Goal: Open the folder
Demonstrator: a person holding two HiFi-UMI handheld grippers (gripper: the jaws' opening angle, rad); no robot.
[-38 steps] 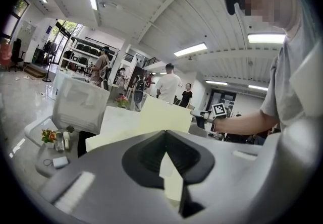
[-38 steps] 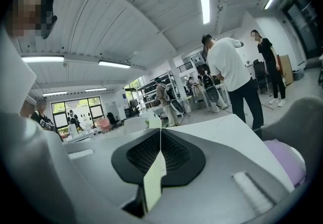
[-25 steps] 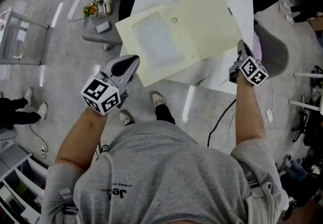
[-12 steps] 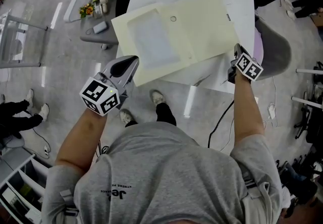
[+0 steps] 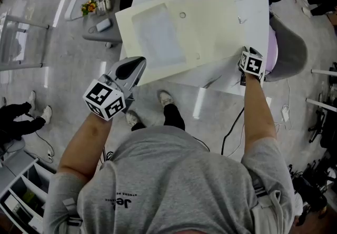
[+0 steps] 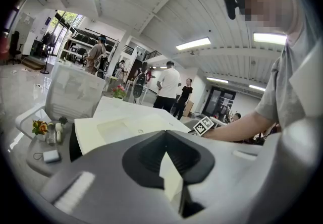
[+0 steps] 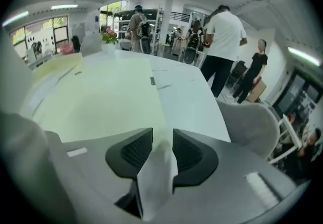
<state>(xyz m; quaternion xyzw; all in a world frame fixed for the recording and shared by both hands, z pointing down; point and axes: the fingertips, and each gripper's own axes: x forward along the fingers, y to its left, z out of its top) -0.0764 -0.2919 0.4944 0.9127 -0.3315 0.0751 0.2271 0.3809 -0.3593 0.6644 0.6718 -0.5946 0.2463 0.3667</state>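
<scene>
**Folder lay open; only the release was left**

The cream folder (image 5: 189, 32) lay spread on the white surface (image 5: 253, 17), both leaves side by side. The left leaf showed its inner clear pocket (image 5: 158, 35), and the right leaf (image 5: 218, 19) was down flat, or very nearly so. By my reading the opening itself was as good as done.

Your left tongs (image 5: 139, 63) were clamped on the near left corner of the folder, where it stuck out past the edge of the surface. The left gripper view showed a wedge of cream sheet pinched between the closed pads (image 6: 184, 155).

Your right tongs (image 5: 244, 55) sat at the near right edge of the right leaf. Their jaws had just been opening and stood narrowly apart. A pale sheet edge was between them in the right gripper view, and the pads (image 7: 135, 150) did not appear to press on it.

What seemed left was to draw the right tongs clear without dragging that leaf back up. After that you would need to free the left corner, if the folder was to rest on its own.
</scene>
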